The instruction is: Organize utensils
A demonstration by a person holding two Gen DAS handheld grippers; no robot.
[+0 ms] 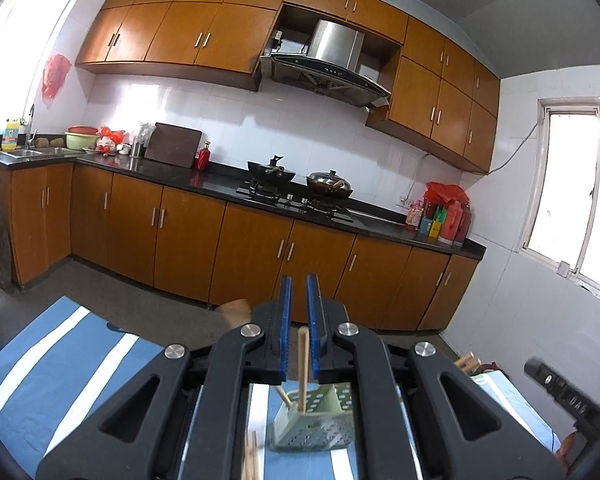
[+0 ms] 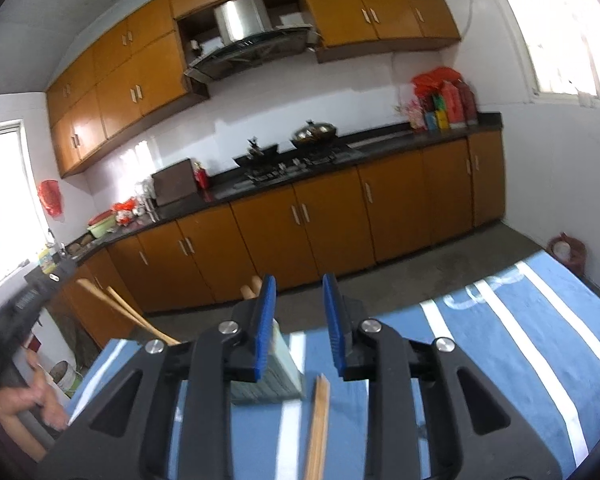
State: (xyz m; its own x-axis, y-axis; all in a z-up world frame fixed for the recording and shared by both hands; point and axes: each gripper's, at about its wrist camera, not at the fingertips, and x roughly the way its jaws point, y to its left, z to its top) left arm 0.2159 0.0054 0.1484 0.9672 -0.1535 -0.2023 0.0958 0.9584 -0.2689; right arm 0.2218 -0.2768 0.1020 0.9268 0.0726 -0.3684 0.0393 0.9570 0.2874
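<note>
In the left wrist view, my left gripper (image 1: 298, 296) has its blue pads close together around a wooden chopstick (image 1: 303, 364) that stands upright with its lower end in a green perforated utensil holder (image 1: 314, 426). Another chopstick (image 1: 283, 395) leans in the holder. More chopsticks (image 1: 252, 456) lie on the blue striped cloth (image 1: 80, 364). In the right wrist view, my right gripper (image 2: 299, 308) is open and empty above the holder (image 2: 278, 368). A pair of chopsticks (image 2: 318, 424) lies on the cloth below it. The other gripper (image 2: 28, 300) holds chopsticks (image 2: 128, 312) at the left.
The table stands in front of a kitchen counter (image 1: 228, 188) with brown cabinets, a stove with two woks (image 1: 300, 180) and bottles (image 1: 444, 216). A person's hand (image 2: 40, 396) shows at the table's left edge in the right wrist view.
</note>
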